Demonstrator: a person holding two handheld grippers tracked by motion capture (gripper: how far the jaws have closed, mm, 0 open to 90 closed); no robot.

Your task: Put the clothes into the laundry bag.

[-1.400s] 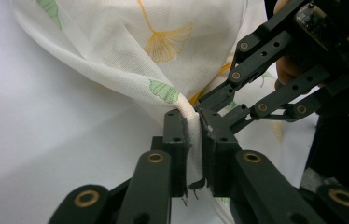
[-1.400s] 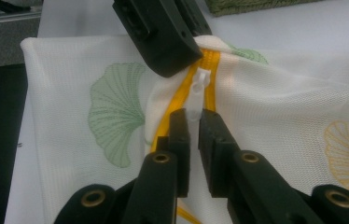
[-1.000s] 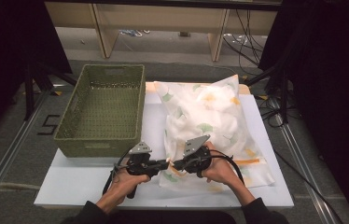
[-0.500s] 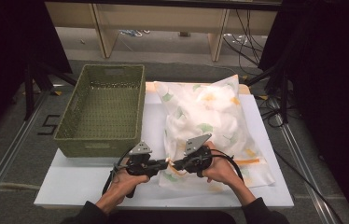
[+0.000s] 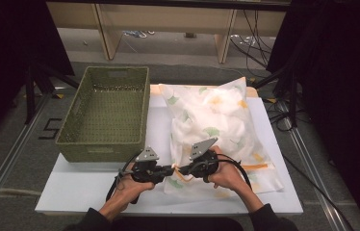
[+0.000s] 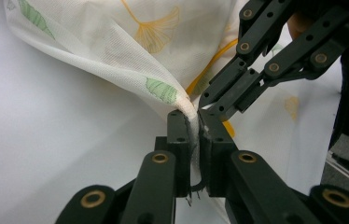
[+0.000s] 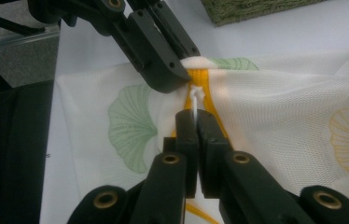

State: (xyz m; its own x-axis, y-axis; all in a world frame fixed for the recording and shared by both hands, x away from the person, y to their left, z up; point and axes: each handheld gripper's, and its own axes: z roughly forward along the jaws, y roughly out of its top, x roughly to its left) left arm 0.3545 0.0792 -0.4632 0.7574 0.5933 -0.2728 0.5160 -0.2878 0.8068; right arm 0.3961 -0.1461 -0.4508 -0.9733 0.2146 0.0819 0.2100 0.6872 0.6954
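A white mesh bag (image 5: pixel 216 120) printed with green and orange leaves lies on the white board, stuffed full. At its near left corner the two grippers meet tip to tip. My left gripper (image 6: pixel 192 119) is shut on a pinch of the bag's mesh (image 6: pixel 116 51) at that corner. My right gripper (image 7: pixel 195 114) is shut on the small white zipper pull (image 7: pixel 195 97) on the orange zipper band (image 7: pixel 200 77); its jaws have just closed further with the pull between them. In the high view the left gripper (image 5: pixel 172 169) and right gripper (image 5: pixel 182 170) almost touch.
A green woven basket (image 5: pixel 106 110) stands empty on the board's left half, just beyond the left hand. The white board (image 5: pixel 82 192) has bare room at its near left. Dark stands and cables sit on the floor at the right.
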